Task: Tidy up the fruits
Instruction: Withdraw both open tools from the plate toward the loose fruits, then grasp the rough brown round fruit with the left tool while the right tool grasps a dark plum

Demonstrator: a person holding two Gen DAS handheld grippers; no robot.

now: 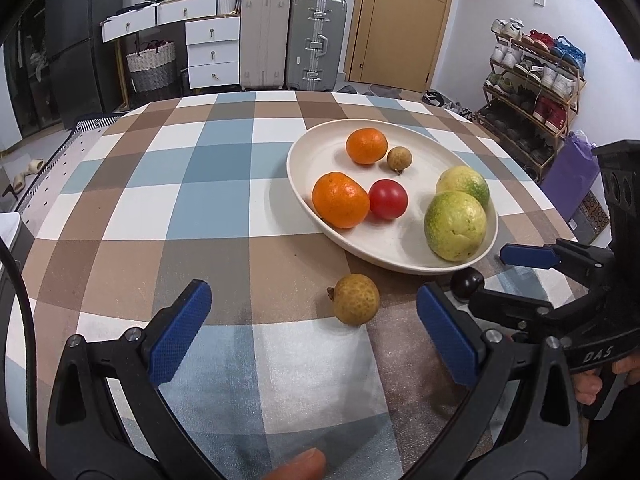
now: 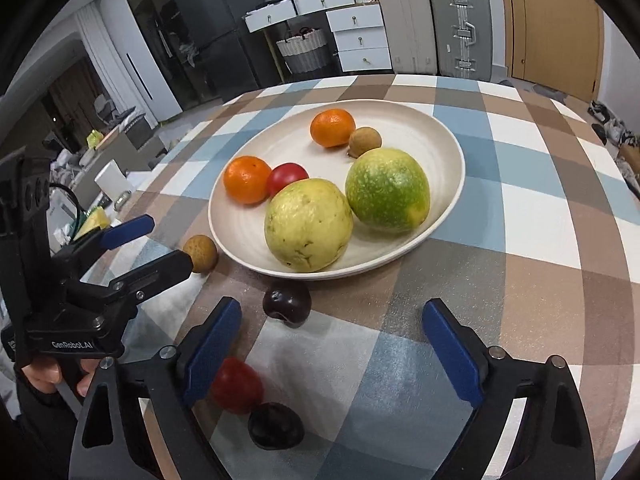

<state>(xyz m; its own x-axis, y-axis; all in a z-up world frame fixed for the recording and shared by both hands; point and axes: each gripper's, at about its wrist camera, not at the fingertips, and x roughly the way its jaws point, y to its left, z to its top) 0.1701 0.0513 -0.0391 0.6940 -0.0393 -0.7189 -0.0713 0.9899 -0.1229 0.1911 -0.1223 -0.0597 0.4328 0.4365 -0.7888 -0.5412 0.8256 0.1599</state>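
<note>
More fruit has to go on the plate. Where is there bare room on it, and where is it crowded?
The plate is bare along its far rim behind the mandarin and longan, and at its left edge. The near side is crowded: two green-yellow fruits touch, with tomato beside.

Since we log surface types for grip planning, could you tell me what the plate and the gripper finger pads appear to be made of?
Plate: probably matte cream ceramic or melamine; faint concentric ridges, no gloss. Left gripper pads: blue rubbery-looking material with a fine diamond grip texture.
</note>
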